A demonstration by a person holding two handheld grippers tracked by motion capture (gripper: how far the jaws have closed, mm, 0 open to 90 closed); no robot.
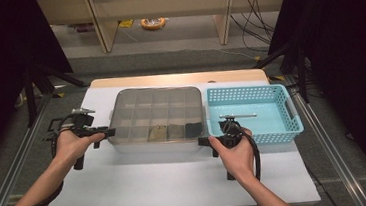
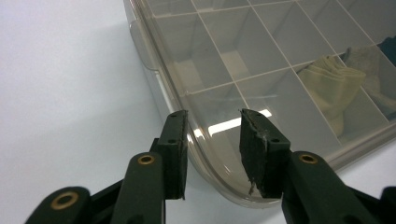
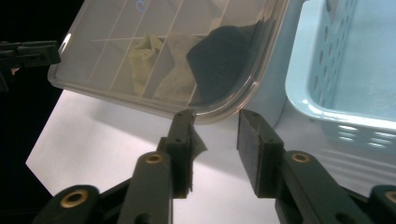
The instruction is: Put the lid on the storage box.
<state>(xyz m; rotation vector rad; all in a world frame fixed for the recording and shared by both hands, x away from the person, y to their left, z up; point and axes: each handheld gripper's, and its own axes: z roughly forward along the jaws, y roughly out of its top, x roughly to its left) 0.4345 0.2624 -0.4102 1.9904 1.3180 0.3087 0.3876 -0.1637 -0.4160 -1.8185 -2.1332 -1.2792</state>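
On the white worktop point(image 1: 128, 183) a clear lidded organizer box point(image 1: 157, 116) with divided compartments sits at the middle, with a light blue perforated basket point(image 1: 293, 118) just beside it on its right. Pale yellowish cloths point(image 2: 334, 91) and a dark cloth point(image 3: 224, 56), perhaps folded socks, lie in the compartments of the near row. At the box's near-left corner the left gripper point(image 2: 214, 140) has its jaws parted astride the lid's rounded edge, the pads not visibly pressing on it. The right gripper point(image 3: 215, 140) is at the near-right corner, jaws likewise apart just below the lid rim, gripping nothing. A slim metal rod-like item point(image 1: 237, 116) lies in the basket.
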